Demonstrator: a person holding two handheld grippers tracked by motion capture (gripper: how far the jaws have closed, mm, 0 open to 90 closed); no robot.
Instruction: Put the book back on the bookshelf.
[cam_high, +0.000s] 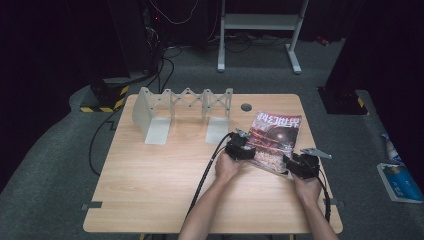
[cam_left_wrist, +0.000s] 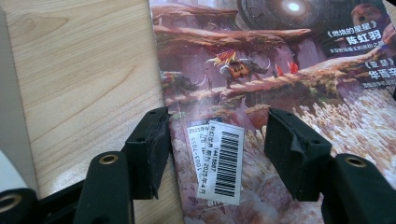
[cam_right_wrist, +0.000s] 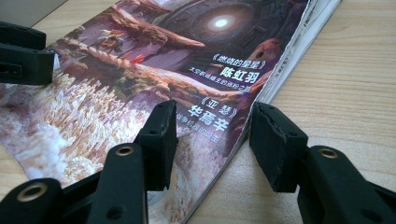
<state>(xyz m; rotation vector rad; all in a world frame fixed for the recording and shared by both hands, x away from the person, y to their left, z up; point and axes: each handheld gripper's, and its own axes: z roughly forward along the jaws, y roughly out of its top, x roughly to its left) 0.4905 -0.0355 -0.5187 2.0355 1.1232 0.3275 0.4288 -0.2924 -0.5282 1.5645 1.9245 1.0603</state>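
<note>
The magazine (cam_high: 276, 137) is lying flat, cover up, on the right half of the wooden table (cam_high: 160, 180), turned a little askew to the table's edges. A white barcode sticker (cam_left_wrist: 227, 163) is sitting on its cover close to the near left corner. The left gripper (cam_high: 243, 148) is hovering at that corner with its jaws spread: in the left gripper view one jaw is standing over bare wood just beside the magazine's left edge and the other over the cover, with the sticker lying between them, and neither pad seems to be pressing on the paper, though the steep angle is making contact hard to judge. The right gripper (cam_high: 295, 165) is waiting at the near right corner, its jaws likewise spread and straddling the edge where the pages are fanning slightly, one jaw over the cover and one over the wood. Farther back on the left, a white folding rack (cam_high: 182, 107) is standing well apart from the magazine.
</note>
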